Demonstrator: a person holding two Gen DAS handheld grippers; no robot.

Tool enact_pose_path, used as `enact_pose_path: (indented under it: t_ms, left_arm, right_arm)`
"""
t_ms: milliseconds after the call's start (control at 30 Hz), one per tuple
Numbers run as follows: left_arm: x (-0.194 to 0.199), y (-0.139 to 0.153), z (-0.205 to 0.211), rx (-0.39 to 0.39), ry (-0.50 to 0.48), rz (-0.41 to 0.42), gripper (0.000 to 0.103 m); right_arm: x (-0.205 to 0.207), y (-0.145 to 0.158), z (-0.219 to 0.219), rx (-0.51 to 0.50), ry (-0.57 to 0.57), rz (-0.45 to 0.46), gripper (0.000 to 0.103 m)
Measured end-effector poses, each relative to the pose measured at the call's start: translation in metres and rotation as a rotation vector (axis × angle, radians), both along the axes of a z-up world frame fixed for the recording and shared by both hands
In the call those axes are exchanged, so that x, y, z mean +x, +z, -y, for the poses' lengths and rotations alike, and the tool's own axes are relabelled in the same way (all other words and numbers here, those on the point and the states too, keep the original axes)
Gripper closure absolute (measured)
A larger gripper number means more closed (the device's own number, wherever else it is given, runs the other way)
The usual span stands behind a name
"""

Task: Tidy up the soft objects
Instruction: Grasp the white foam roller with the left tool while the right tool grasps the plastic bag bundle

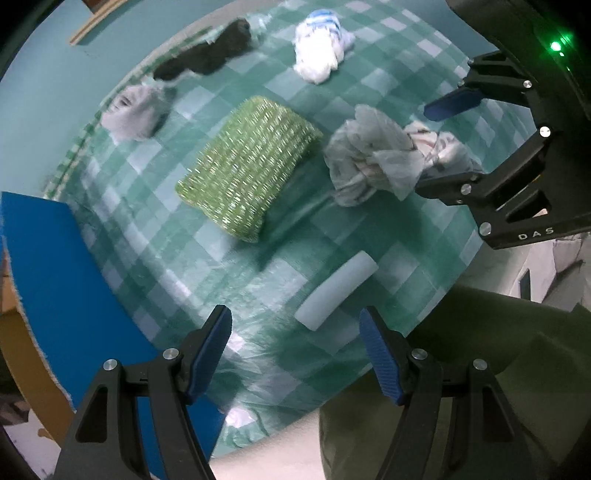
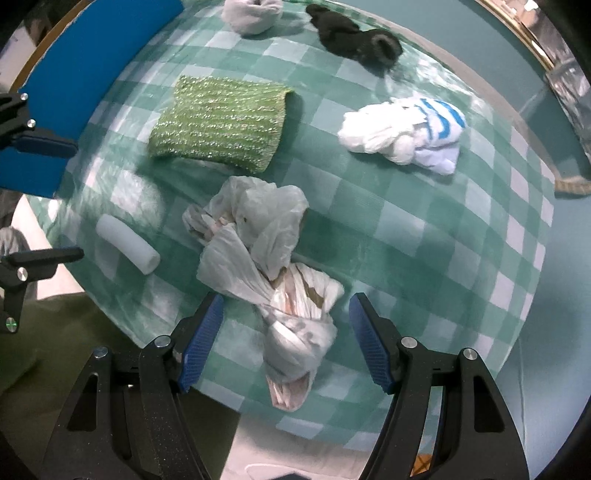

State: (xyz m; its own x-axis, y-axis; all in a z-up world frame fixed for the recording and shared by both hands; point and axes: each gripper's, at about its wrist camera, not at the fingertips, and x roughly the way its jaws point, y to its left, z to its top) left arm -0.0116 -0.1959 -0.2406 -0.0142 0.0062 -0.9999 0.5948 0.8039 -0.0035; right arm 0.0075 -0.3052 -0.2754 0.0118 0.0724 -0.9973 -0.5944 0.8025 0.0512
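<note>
My left gripper [image 1: 295, 332] points down, open, nothing between its blue pads [image 1: 212, 354]. A white foam roll [image 1: 336, 291] lies just beyond its fingertips. Further out lies a green glittery scrub pad [image 1: 247, 166]. My right gripper [image 2: 284, 314] is open above a crumpled, knotted plastic bag [image 2: 266, 240]. The bag's knotted end lies between the fingers with a gap on each side. In the left wrist view the right gripper [image 1: 439, 147] hangs over that bag [image 1: 373, 155]. The right wrist view shows the left gripper [image 2: 55, 201] near the foam roll [image 2: 127, 243] and the scrub pad [image 2: 221, 123].
The green checked tablecloth [image 2: 424, 240] also bears a white bag with blue stripes [image 2: 402, 133], a dark cloth [image 2: 354, 37] and a grey bundle [image 2: 251, 14]. A blue mat [image 1: 55, 295] lies at the table's edge. A person's dark green trousers [image 1: 480, 350] are beside the table.
</note>
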Motion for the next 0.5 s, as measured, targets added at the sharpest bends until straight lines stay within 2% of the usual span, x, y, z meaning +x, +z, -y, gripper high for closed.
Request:
enact_pose_path:
  t_ms: [200,500]
  left_arm:
    - [-0.003,-0.014,0.007,-0.013,-0.025,-0.039,0.030]
    - [-0.005,-0.029,0.009,-0.026,0.026,-0.067,0.030]
  right_arm:
    - [0.000,-0.014,-0.008,-0.013,0.010,0.006,0.032]
    - [0.005,-0.029,-0.025,-0.014,-0.024,0.019,0.032]
